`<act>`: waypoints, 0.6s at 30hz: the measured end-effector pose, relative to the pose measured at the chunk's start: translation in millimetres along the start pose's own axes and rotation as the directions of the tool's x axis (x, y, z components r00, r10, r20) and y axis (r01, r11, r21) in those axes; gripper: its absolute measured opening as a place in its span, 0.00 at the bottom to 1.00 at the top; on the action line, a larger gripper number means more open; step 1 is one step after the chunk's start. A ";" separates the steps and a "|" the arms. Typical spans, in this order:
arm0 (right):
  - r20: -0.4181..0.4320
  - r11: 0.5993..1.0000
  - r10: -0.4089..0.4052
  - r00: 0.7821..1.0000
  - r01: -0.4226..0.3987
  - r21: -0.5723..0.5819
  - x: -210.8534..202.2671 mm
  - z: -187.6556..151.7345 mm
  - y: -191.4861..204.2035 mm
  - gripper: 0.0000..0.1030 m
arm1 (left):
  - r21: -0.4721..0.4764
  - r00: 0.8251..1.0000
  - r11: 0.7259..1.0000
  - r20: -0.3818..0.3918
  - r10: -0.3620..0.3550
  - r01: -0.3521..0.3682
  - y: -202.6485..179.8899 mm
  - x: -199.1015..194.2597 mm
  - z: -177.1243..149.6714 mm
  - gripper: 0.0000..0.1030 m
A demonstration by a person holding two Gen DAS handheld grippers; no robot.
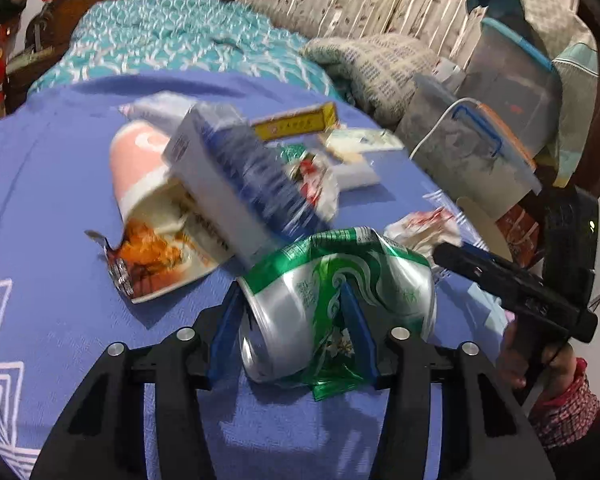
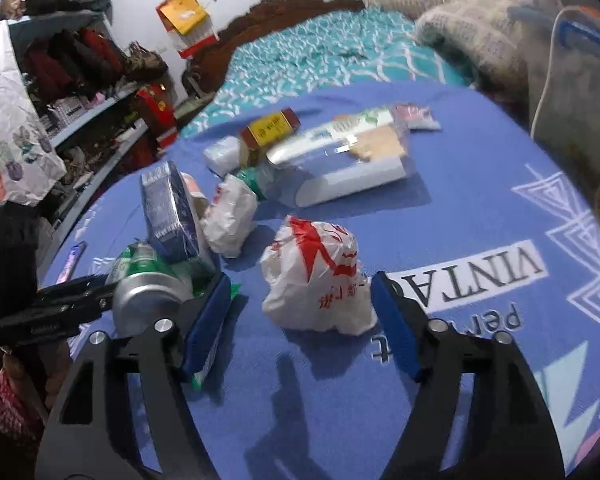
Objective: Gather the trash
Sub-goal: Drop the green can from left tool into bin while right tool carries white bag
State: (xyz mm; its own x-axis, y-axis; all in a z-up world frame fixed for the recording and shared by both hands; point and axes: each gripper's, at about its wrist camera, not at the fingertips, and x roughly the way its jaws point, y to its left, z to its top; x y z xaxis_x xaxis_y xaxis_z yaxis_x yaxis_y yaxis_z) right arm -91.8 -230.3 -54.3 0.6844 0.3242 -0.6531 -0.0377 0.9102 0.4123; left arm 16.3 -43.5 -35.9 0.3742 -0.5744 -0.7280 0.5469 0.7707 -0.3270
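Observation:
My left gripper (image 1: 292,312) is shut on a crushed green and silver can (image 1: 292,320), its blue pads pressed against the can's sides just above the blue sheet (image 1: 60,260). The same can (image 2: 148,296) shows at the left of the right wrist view. My right gripper (image 2: 300,284) is open, its fingers on either side of a crumpled white plastic bag with red print (image 2: 316,276) and not touching it. A green wrapper scrap (image 2: 216,344) lies under its left finger. A blurred blue and white box (image 1: 236,176) leans just beyond the can.
More litter lies on the sheet: a pink noodle cup (image 1: 140,168) with its peeled lid (image 1: 156,256), a yellow box (image 2: 270,130), a second white bag (image 2: 232,216) and clear packets (image 2: 340,152). Storage bins (image 1: 500,120) stand beside the bed and cluttered shelves (image 2: 80,92) on the other side.

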 end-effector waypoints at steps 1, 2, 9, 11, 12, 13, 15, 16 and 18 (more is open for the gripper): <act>-0.025 1.000 -0.002 1.000 0.002 0.005 13.4 2.3 14.5 0.44 | -0.011 1.000 1.000 0.000 -0.006 0.006 1.8 0.6 -1.3 0.45; -0.024 1.000 -0.015 1.000 0.016 0.009 22.2 -6.9 28.8 0.39 | -0.012 1.000 1.000 -0.002 -0.006 0.006 2.0 0.2 -2.5 0.45; 0.055 0.992 0.046 0.997 -0.052 0.114 -15.1 69.7 -69.6 0.21 | -0.082 0.998 0.997 0.064 -0.001 0.007 24.9 -41.9 -1.1 0.44; 0.066 0.990 0.053 0.996 -0.061 0.124 -19.7 77.8 -94.7 0.21 | -0.085 0.996 0.996 0.088 -0.016 0.023 22.9 -51.9 9.0 0.43; 0.075 0.989 0.053 0.996 -0.063 0.137 -23.4 87.7 -111.4 0.21 | -0.075 0.995 0.997 0.099 -0.022 0.029 18.9 -55.3 15.2 0.43; 0.084 0.986 0.055 0.995 -0.068 0.154 -28.7 93.5 -126.8 0.21 | -0.058 0.994 0.998 0.106 -0.027 0.034 12.8 -57.1 21.9 0.43; 0.099 0.979 0.054 0.994 -0.072 0.188 -34.0 108.1 -158.8 0.21 | -0.017 0.993 0.999 0.106 -0.045 0.047 -3.5 -53.3 36.4 0.43; 0.105 0.976 0.047 0.993 -0.068 0.206 -37.2 111.9 -174.8 0.21 | 0.002 0.994 0.998 0.095 -0.057 0.057 -13.2 -47.0 43.9 0.43; 0.116 0.968 0.044 0.992 -0.071 0.240 -44.2 112.0 -185.5 0.21 | 0.046 0.994 0.995 0.059 -0.087 0.085 -35.4 -27.8 57.8 0.43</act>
State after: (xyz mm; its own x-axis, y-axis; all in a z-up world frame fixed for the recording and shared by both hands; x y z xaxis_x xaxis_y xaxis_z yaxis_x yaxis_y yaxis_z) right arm -33.5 -442.3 -30.7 0.7618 0.3321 -0.5563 0.0895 0.7965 0.5980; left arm 29.8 -70.7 30.7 0.3688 -0.6548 -0.6598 0.6103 0.7059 -0.3594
